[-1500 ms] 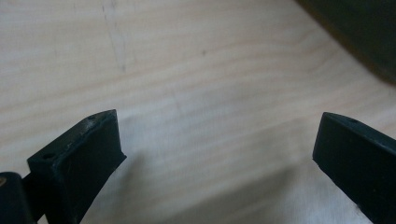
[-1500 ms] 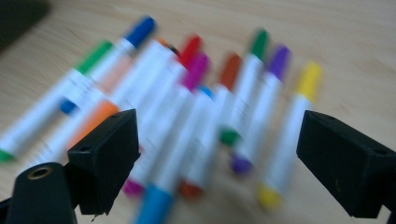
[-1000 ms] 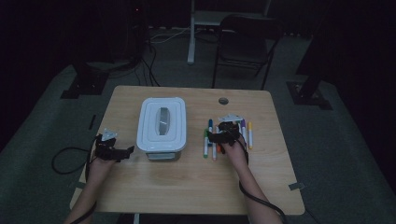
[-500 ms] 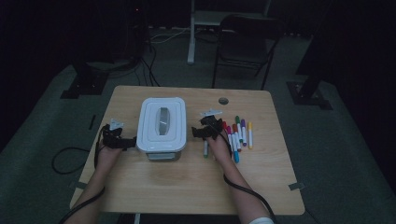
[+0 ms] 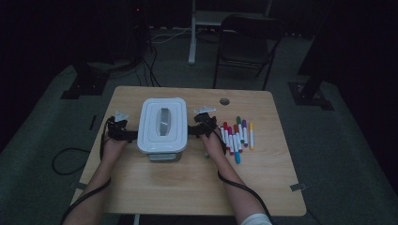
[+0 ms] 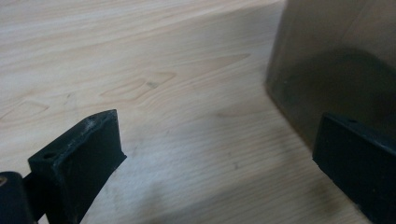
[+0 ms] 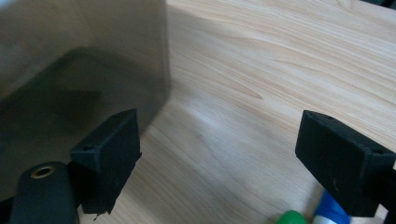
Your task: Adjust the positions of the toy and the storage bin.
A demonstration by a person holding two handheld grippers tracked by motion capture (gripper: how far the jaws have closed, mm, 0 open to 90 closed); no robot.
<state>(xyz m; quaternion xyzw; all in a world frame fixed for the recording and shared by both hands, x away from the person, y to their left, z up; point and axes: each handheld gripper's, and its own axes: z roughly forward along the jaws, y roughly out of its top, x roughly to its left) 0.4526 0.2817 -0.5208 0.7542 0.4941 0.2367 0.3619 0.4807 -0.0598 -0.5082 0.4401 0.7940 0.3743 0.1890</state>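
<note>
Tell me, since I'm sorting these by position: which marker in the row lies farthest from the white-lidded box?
The yellow marker, at the row's right end. The purple and green ones beside it lie closer to the box.

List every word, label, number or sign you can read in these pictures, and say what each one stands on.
None can be read.
White box lid: a grey panel in its middle, no legible print.
Markers: any print on their barrels is too small to read.
Wooden table: bare grain, no text.
Left gripper and right gripper: plain black, unmarked, both open.
</note>
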